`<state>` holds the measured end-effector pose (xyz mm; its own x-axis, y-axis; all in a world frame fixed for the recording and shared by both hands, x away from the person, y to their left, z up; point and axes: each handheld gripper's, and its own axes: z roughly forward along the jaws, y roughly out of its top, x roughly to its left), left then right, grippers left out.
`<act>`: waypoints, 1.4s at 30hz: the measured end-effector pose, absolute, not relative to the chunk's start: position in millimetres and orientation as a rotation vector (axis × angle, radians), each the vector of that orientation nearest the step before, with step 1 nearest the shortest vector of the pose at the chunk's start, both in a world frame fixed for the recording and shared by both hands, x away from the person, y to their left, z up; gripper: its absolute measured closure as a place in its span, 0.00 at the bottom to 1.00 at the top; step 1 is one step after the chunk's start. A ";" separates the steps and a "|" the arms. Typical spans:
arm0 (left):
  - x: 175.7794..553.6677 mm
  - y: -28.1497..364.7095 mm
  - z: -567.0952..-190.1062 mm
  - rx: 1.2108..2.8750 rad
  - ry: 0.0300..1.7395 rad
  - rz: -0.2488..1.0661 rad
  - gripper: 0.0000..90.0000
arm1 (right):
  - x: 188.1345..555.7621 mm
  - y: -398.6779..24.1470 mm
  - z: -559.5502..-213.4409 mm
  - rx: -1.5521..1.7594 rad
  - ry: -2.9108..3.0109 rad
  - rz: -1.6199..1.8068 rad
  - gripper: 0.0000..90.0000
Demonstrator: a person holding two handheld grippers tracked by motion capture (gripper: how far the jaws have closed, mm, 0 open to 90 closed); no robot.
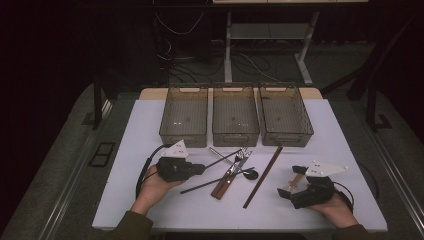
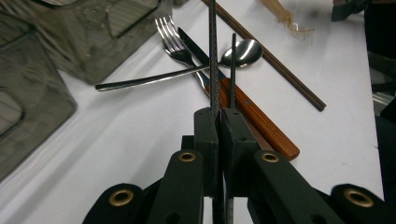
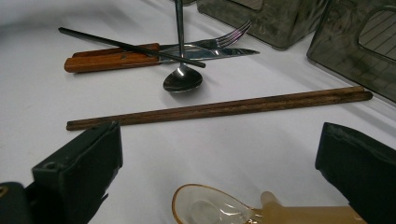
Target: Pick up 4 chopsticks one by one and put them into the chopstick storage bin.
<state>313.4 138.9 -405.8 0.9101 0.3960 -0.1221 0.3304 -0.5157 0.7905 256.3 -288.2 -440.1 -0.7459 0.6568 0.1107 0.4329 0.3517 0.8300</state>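
Observation:
My left gripper [image 1: 200, 168] [image 2: 219, 112] is shut on one thin black chopstick [image 2: 213, 56], which points out toward the bins. A second black chopstick [image 1: 215, 181] [image 3: 130, 46] lies across the wooden-handled knife [image 1: 222, 185] [image 2: 261, 123] [image 3: 112, 58]. Beside the knife are a fork [image 1: 242, 155] [image 2: 173, 39] and a metal spoon [image 1: 250, 174] [image 3: 183, 79]. A pair of brown wooden chopsticks [image 1: 262, 176] [image 3: 219, 108] lies to their right. My right gripper [image 1: 290, 181] [image 3: 219, 135] rests open, with a clear amber spoon [image 3: 210, 210] on the table between its jaws.
Three smoky plastic bins [image 1: 184, 116] [image 1: 235, 115] [image 1: 285, 115] stand in a row at the back of the white table [image 1: 150, 200]. Beyond the table are desk legs and cables on a dark floor.

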 end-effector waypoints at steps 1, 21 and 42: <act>313.3 139.7 -405.4 2.148 0.525 0.092 0.94 | 256.3 -288.2 -440.1 0.978 2.374 1.343 0.01; 320.8 169.7 -394.9 2.081 0.612 0.163 0.94 | 256.4 -288.2 -440.0 0.970 2.372 1.342 0.01; 340.7 194.4 -385.5 2.022 0.727 0.243 0.94 | 255.5 -287.1 -440.3 0.979 2.375 1.334 0.01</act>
